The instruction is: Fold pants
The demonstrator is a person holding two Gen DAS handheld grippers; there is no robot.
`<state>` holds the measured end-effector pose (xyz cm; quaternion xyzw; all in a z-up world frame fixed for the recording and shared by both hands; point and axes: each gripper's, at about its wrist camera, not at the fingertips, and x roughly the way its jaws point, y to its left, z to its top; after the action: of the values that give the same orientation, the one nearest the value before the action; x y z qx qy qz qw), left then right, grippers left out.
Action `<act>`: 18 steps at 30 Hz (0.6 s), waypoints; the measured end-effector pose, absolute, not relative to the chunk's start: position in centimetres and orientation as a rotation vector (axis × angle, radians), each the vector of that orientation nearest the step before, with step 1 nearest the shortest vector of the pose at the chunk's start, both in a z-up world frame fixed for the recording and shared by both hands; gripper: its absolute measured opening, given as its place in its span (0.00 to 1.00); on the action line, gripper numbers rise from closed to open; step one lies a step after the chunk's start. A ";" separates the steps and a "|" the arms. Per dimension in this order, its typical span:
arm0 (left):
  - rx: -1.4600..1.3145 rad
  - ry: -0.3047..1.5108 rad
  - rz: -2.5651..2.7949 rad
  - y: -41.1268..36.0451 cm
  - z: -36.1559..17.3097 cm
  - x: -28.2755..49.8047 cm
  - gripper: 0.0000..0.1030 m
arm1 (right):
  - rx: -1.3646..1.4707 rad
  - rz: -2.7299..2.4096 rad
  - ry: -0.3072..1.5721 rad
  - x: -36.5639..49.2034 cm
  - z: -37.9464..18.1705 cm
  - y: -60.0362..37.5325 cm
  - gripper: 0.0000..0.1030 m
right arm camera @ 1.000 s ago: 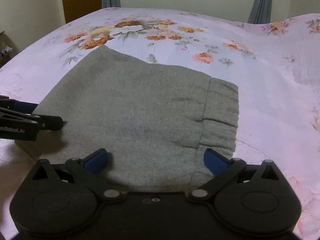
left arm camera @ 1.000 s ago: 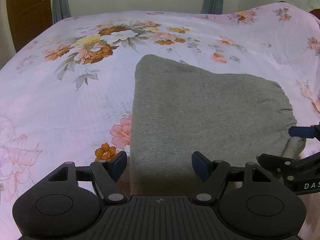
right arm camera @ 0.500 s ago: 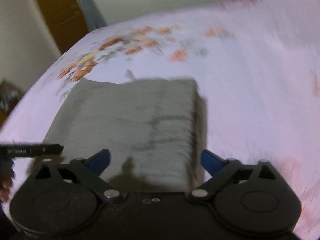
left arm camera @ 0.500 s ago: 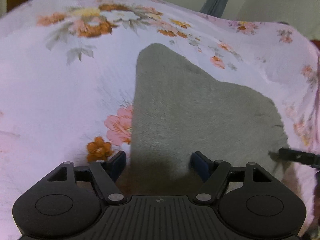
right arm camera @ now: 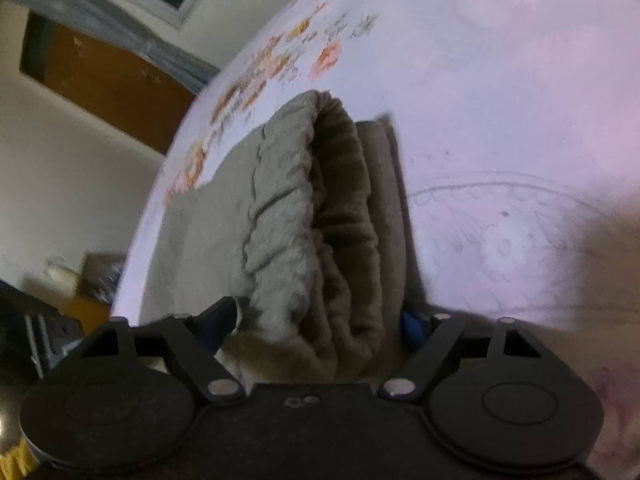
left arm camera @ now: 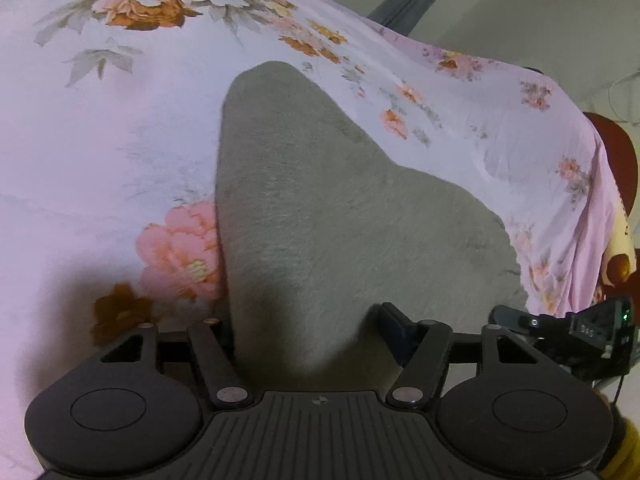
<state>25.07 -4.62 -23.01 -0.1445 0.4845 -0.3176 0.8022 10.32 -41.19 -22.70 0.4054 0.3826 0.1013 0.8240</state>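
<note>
While the folded grey pants (left arm camera: 336,216) lie on a floral bedsheet (left arm camera: 120,128), the left gripper (left arm camera: 308,332) straddles their near edge — its jaws stand apart, cloth between them. The right gripper (right arm camera: 320,328), tilted, has its jaws spread around the bunched waistband (right arm camera: 316,216), whether pressing it cannot be told. In the left view it shows at 4 o'clock — beside the pants' corner.
</note>
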 end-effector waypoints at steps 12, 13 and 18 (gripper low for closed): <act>-0.388 1.062 -0.719 -5.4 -24.2 25.9 0.41 | 0.966 0.338 0.814 11.3 -24.1 -41.6 0.54; -0.391 1.063 -0.711 -5.6 -24.2 26.0 0.42 | 0.956 0.329 0.808 11.6 -24.1 -41.2 0.55; -0.335 1.065 -0.694 -6.2 -23.7 25.8 0.43 | 0.907 0.280 0.811 11.0 -23.4 -40.4 0.50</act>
<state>25.81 -6.25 -23.69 -0.1555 0.4949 -0.3225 0.7917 11.04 -40.39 -23.41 0.4245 0.3795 0.1312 0.8115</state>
